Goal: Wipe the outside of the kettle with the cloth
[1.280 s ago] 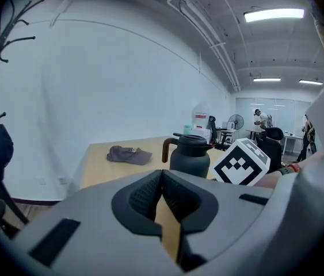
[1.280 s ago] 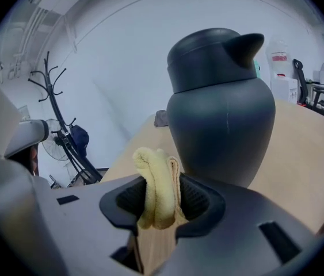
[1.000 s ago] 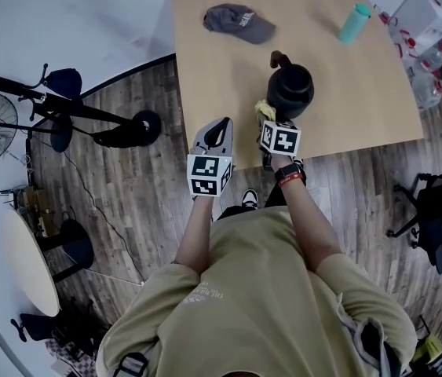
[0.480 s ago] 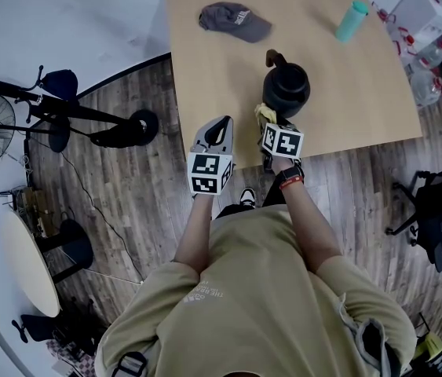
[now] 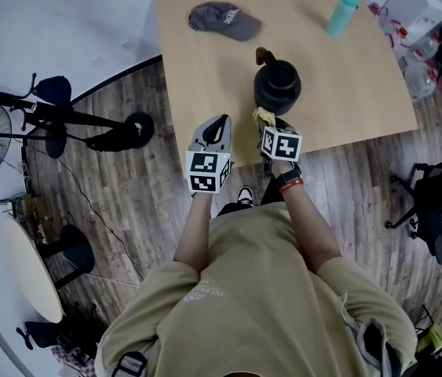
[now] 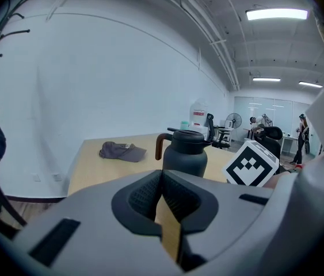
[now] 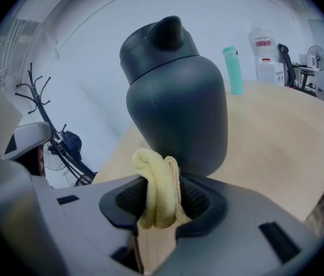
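1. the kettle [image 5: 277, 86], a dark round-bodied vessel with a brown handle [image 5: 261, 55], is standing upright on the counter [image 5: 346, 85]. it is sitting near the counter edge closest to the person.
2. the right gripper [image 5: 268, 126] is reaching in on the person's side of the kettle, just beside the kettle's base.
3. in the right gripper view, the fingers [image 7: 201, 199] of the right gripper are clamping down on the cloth [image 7: 157, 191]. the cloth is a folded yellow roll, and it is sticking up out of the gap between them.
4. the top fold of the cloth is lying just in front of the kettle's lower wall. whether the two are touching cannot be told from either view.
5. the left gripper [image 5: 216, 129] is hovering to the left of the kettle and on the person's side of it, apart from the kettle.
6. in the left gripper view, the fingers [image 6: 140, 195] of the left gripper are pressing together at their tips and are holding nothing. the kettle is showing straight ahead of them, handle to its left.
7. a grey cap [image 5: 222, 20] is lying on the counter beyond the kettle and to its left, well apart from it.
8. a teal bottle [image 5: 341, 15] is standing upright beyond the kettle and to its right, also well apart from it.
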`<action>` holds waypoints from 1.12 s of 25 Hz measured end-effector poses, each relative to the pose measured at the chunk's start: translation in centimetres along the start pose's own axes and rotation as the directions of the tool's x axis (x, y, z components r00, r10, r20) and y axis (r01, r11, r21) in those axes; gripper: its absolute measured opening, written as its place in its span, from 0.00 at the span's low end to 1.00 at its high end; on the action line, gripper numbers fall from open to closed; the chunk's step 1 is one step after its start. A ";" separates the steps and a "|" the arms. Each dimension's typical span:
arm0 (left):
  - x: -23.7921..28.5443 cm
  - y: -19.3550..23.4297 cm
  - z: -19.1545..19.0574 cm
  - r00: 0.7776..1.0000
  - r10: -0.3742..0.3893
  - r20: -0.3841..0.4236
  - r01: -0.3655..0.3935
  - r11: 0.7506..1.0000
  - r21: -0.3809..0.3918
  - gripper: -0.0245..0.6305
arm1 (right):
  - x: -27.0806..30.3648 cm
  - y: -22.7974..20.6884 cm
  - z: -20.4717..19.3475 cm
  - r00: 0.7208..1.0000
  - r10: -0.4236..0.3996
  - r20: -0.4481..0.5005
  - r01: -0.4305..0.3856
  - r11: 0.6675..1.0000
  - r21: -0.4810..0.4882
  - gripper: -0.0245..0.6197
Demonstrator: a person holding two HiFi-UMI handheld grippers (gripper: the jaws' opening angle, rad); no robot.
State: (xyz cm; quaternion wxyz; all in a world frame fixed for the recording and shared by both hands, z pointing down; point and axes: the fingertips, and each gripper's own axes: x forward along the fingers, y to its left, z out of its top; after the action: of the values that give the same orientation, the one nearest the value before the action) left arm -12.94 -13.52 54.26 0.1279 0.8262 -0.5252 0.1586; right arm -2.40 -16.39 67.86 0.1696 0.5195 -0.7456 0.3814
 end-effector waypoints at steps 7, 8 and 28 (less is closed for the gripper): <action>1.2 -2.2 0.7 0.999 -0.038 0.006 0.038 0.999 0.010 0.07 | -1.3 -1.5 -0.2 1.000 -0.009 -0.009 0.009 1.000 -0.007 0.27; 1.4 -2.4 0.7 0.999 -0.043 0.006 0.043 0.999 0.012 0.07 | -1.5 -1.8 -0.3 1.000 -0.012 -0.008 0.012 1.000 -0.007 0.27; 5.9 -6.3 2.0 0.996 -0.090 0.005 0.090 0.996 0.013 0.07 | -3.8 -10.2 2.5 0.994 -0.105 0.006 0.105 0.994 -0.034 0.26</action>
State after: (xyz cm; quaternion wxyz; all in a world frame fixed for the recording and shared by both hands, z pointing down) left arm -4.63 -16.56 54.51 0.1283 0.8502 -0.4869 0.1536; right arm 8.71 -17.54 67.78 0.1967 0.5559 -0.7238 0.3582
